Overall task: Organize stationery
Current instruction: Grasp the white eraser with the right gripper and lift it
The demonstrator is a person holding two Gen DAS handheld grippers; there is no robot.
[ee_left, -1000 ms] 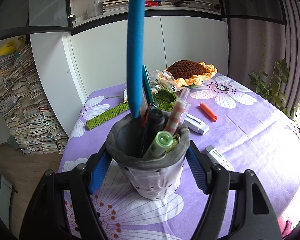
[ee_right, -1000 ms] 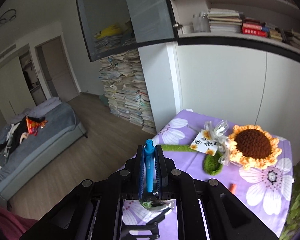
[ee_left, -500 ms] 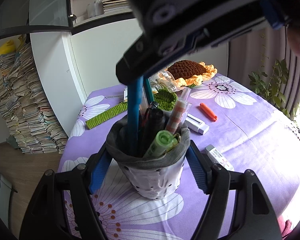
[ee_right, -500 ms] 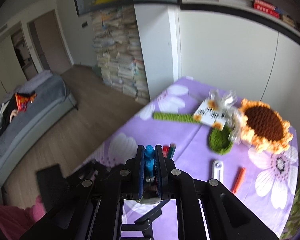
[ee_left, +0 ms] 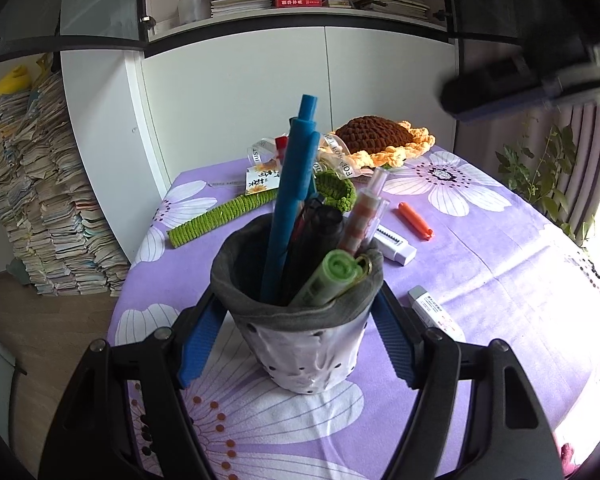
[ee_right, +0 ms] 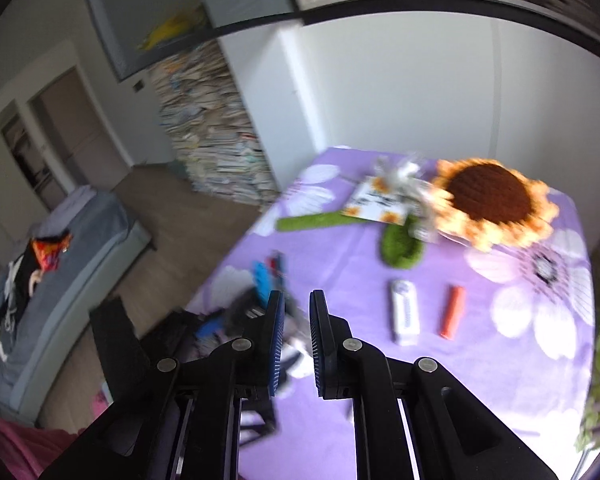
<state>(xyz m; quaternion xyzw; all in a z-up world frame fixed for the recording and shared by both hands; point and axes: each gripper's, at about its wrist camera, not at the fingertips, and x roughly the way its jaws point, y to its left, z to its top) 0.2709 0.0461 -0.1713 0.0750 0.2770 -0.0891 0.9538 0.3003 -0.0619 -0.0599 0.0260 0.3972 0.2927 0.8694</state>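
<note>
My left gripper [ee_left: 296, 344] is shut on a grey-and-white fabric pen holder [ee_left: 300, 340] standing on the purple flowered tablecloth [ee_left: 500, 272]. A blue pen [ee_left: 288, 200] now stands in it with a black marker, a pink pen and a green highlighter [ee_left: 324, 280]. My right gripper [ee_right: 297, 320] is open a little and empty, up above the table; it also shows blurred at the top right of the left wrist view [ee_left: 540, 76]. On the cloth lie an orange cap [ee_left: 415, 221], a white correction tape [ee_left: 394, 245] and an eraser [ee_left: 436, 312].
A crocheted sunflower [ee_left: 380, 140] with green stem [ee_left: 224, 216], leaf and gift tag lies at the table's far end. White cupboards and bookshelves stand behind. A stack of books [ee_left: 40, 208] is on the floor at left, a plant [ee_left: 548, 176] at right.
The right gripper lowered the blue pen into the holder, let go of it and drew away up and to the right. The left gripper kept still on the holder.
</note>
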